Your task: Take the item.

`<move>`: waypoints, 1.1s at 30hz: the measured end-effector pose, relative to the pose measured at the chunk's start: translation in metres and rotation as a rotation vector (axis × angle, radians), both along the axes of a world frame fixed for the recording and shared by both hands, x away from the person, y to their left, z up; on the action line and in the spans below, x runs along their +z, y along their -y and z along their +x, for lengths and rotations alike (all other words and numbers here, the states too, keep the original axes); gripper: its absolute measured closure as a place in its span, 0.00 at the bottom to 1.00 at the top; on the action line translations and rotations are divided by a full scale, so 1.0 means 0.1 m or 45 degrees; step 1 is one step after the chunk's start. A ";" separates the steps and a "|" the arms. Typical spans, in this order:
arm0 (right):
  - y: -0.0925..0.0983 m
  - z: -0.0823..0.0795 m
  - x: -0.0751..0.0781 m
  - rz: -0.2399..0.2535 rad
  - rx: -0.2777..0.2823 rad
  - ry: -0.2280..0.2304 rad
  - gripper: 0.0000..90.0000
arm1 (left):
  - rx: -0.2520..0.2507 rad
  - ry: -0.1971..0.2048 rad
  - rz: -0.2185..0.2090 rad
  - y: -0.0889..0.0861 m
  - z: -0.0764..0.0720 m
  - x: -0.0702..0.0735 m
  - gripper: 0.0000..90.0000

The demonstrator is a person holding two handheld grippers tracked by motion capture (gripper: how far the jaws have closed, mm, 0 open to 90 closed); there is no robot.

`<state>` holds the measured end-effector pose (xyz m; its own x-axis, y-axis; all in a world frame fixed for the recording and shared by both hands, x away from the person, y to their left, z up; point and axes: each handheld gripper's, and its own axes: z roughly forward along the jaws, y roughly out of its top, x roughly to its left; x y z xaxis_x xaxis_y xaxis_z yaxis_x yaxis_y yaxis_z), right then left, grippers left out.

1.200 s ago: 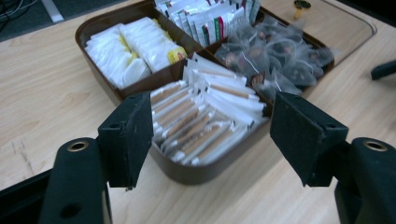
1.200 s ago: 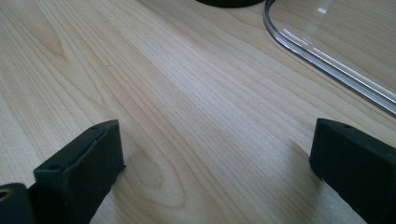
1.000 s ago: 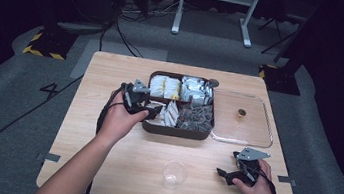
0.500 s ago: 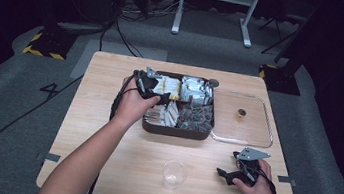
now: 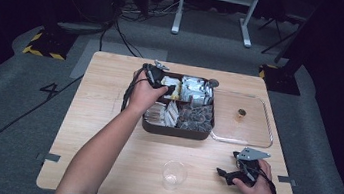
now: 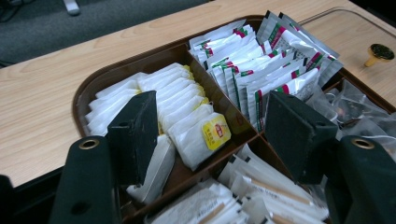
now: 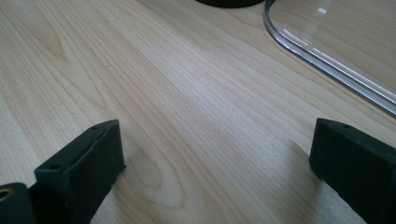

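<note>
Pale wood of the table (image 5: pixel 104 133) runs under everything: nearest stands an empty clear cup (image 5: pixel 173 174), and at the near right the right gripper (image 5: pixel 230 174) rests low with its jaws wide apart on nothing. Farther back, the left gripper (image 5: pixel 165 87) hangs over the brown divided tray (image 5: pixel 175 130), jaws spread and empty above the white tea bags (image 6: pixel 187 112); the clear lid (image 5: pixel 251 132) lies just right. This looks like reaching for a tea bag, so next calls for lowering and pinching one.
</note>
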<state>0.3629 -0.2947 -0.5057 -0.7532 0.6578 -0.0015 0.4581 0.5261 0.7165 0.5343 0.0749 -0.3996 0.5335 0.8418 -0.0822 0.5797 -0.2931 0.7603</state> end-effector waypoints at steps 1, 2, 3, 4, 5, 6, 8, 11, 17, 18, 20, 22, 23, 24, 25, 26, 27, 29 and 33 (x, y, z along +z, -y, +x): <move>0.00 0.00 0.00 0.000 0.000 0.000 0.04 | -0.002 -0.004 0.016 0.02 0.03 -0.02 0.40; 0.00 0.00 0.00 0.000 0.000 0.000 0.04 | 0.000 -0.015 0.023 0.05 0.06 -0.03 0.41; 0.00 0.00 0.00 0.000 0.000 0.000 0.04 | 0.000 -0.027 0.026 0.07 0.10 -0.05 0.41; 0.00 0.00 0.00 0.000 0.000 0.000 0.04 | 0.007 -0.040 0.023 0.08 0.13 -0.08 0.42; 0.00 0.00 0.00 0.000 0.000 0.000 0.04 | 0.009 -0.063 0.021 0.09 0.15 -0.10 0.44; 0.00 0.00 0.00 0.000 0.000 0.000 0.03 | 0.012 -0.085 0.020 0.10 0.18 -0.12 0.47; 0.00 0.00 0.00 0.000 0.001 0.002 0.03 | 0.031 -0.104 0.013 0.11 0.23 -0.19 0.48; 0.00 0.00 0.00 0.000 0.000 0.000 0.04 | 0.044 -0.141 0.019 0.10 0.30 -0.29 0.50; 0.00 0.00 0.00 -0.001 0.001 0.002 0.04 | 0.059 -0.213 0.006 0.09 0.42 -0.40 0.59; 0.00 0.00 0.00 -0.001 0.001 0.002 0.04 | 0.060 -0.219 0.007 0.09 0.43 -0.40 0.59; 0.00 0.00 0.00 -0.001 0.001 0.001 0.04 | 0.057 -0.219 0.004 0.11 0.43 -0.41 0.60; 0.00 0.00 0.00 -0.001 0.001 0.001 0.04 | 0.042 -0.232 0.018 0.13 0.43 -0.42 0.63; 0.00 0.00 0.00 -0.001 0.001 0.002 0.04 | 0.028 -0.230 0.030 0.14 0.43 -0.43 0.64; 0.00 0.00 0.00 -0.001 0.001 0.001 0.04 | 0.019 -0.236 0.045 0.15 0.43 -0.44 0.64; 0.00 0.00 0.00 -0.001 0.001 0.001 0.04 | 0.012 -0.240 0.048 0.16 0.43 -0.45 0.64; 0.00 0.00 0.00 -0.001 0.001 0.002 0.04 | 0.009 -0.244 0.044 0.17 0.43 -0.46 0.64; 0.00 0.00 0.00 -0.001 0.001 0.002 0.04 | 0.005 -0.242 0.047 0.18 0.44 -0.47 0.64; 0.00 0.00 0.00 -0.001 0.001 0.001 0.04 | -0.001 -0.245 0.061 0.19 0.44 -0.48 0.64; 0.00 0.00 0.00 -0.001 0.001 0.001 0.04 | -0.002 -0.251 0.088 0.21 0.46 -0.52 0.63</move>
